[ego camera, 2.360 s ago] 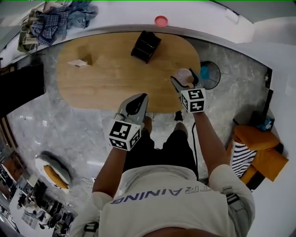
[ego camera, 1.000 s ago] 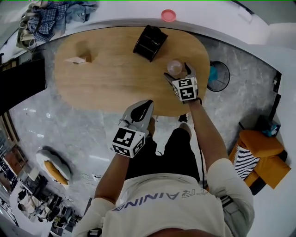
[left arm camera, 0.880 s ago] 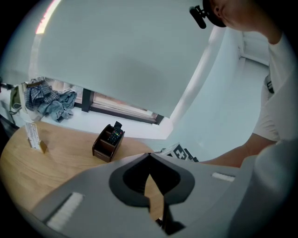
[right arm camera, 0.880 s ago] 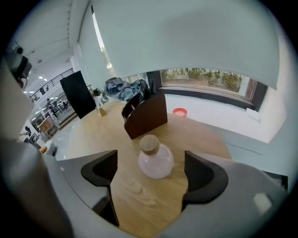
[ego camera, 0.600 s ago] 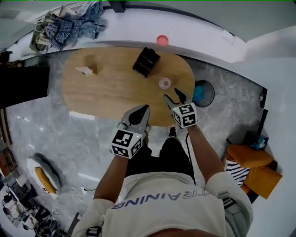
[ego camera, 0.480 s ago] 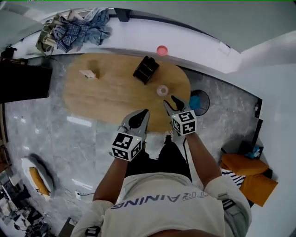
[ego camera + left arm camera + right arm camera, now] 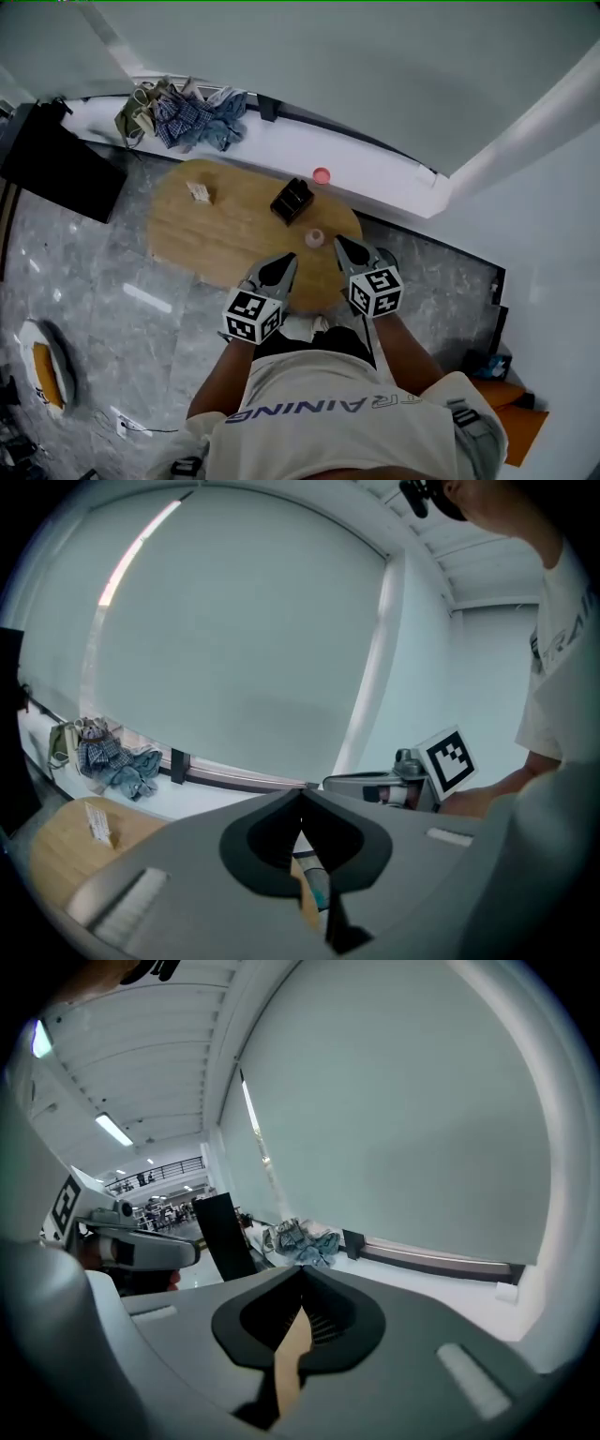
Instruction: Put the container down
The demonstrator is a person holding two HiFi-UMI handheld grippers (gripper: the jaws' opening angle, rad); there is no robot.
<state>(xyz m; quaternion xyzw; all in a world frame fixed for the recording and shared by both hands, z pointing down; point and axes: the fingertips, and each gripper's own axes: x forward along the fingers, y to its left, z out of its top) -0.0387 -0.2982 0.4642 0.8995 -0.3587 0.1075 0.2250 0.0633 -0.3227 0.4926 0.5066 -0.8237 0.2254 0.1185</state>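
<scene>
Head view: the container (image 7: pixel 314 238) stands upright on the wooden table (image 7: pixel 206 234), near its front edge and apart from both tools, so the set-down reads as done. The left gripper (image 7: pixel 286 262) and right gripper (image 7: pixel 341 246) hang clear above that edge, probably to avoid knocking it.

Left gripper view: the jaws meet at the tips, empty. The container does not show here.

Right gripper view: the jaws, just closed, meet with nothing between them. Only the window wall and distant clothes (image 7: pixel 298 1237) lie ahead.

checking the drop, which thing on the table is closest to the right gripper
The small pale container, just ahead of the right gripper; the black box and tan packet lie farther off.
</scene>
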